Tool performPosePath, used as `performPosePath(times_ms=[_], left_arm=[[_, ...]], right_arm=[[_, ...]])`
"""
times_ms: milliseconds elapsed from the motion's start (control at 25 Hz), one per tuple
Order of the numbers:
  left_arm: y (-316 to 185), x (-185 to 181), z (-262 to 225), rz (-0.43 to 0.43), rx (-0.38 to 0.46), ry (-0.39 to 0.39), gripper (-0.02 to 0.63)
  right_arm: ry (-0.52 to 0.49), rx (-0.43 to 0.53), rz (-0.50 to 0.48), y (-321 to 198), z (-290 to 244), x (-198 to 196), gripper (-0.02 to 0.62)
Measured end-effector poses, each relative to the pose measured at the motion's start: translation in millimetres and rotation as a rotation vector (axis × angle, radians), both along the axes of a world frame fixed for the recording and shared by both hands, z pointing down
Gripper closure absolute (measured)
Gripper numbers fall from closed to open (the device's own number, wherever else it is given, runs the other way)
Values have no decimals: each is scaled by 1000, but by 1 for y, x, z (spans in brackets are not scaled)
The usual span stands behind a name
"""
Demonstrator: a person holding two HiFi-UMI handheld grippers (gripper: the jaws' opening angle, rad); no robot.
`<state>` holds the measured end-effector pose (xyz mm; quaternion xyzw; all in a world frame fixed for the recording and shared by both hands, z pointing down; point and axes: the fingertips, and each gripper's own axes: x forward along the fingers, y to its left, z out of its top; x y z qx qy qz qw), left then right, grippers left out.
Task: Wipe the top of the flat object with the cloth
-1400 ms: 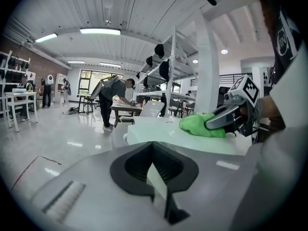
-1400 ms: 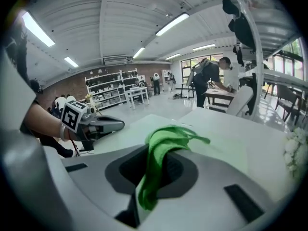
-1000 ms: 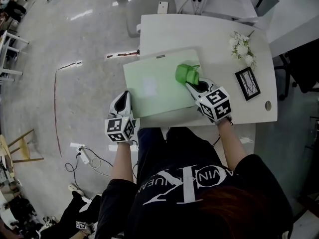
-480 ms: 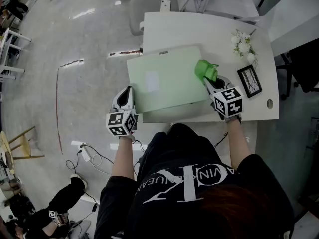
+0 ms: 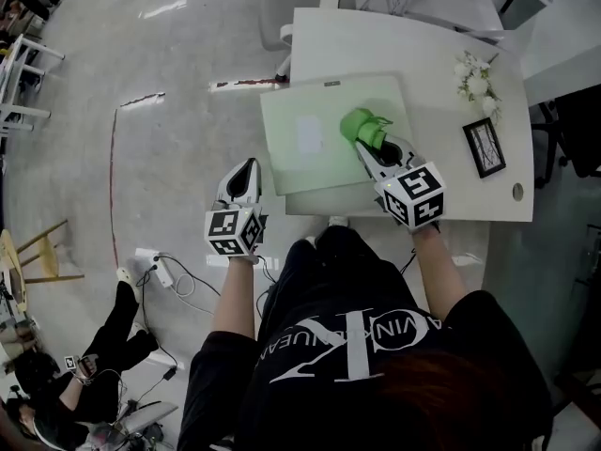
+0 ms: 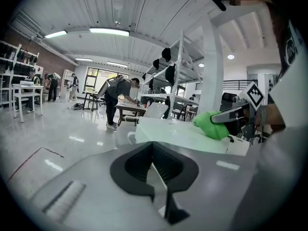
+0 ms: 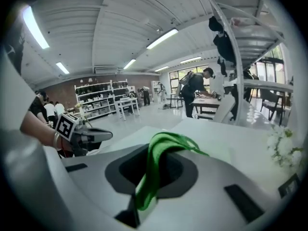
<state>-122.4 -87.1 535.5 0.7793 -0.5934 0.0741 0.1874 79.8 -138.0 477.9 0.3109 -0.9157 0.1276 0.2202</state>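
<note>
The right claw (image 5: 374,147) is clamped on the bright green cloth (image 5: 360,123); the right gripper view shows a fold of cloth running up out of its closed jaws. The bunched cloth rests on the right part of the pale green flat board (image 5: 300,163). The board lies on the white counter (image 5: 376,40), and its left edge appears to overhang the counter edge. The left claw (image 5: 242,178) has its jaws together on nothing and hangs off the counter, just beside the board's near-left corner. Recommended procedure: press the cloth flat and draw it in straight, overlapping strokes from the right part toward the left edge. Keep the jaw tips off the surface. Because of the overhang the board may shift, so steady its near-left corner with the left claw. No container is in view. A framed picture (image 5: 485,147) and a flower sprig (image 5: 474,76) stand right of the board.
</note>
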Motion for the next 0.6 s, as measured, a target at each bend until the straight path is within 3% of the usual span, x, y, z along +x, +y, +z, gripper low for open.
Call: performPosePath(times_ms=[280, 600], left_arm=[[15, -6, -2, -14, 11, 7, 595], [38, -25, -1, -53, 18, -4, 595]], right_arm=[[-19, -33, -170, 44, 7, -75, 560], [4, -51, -318, 86, 20, -125, 560]])
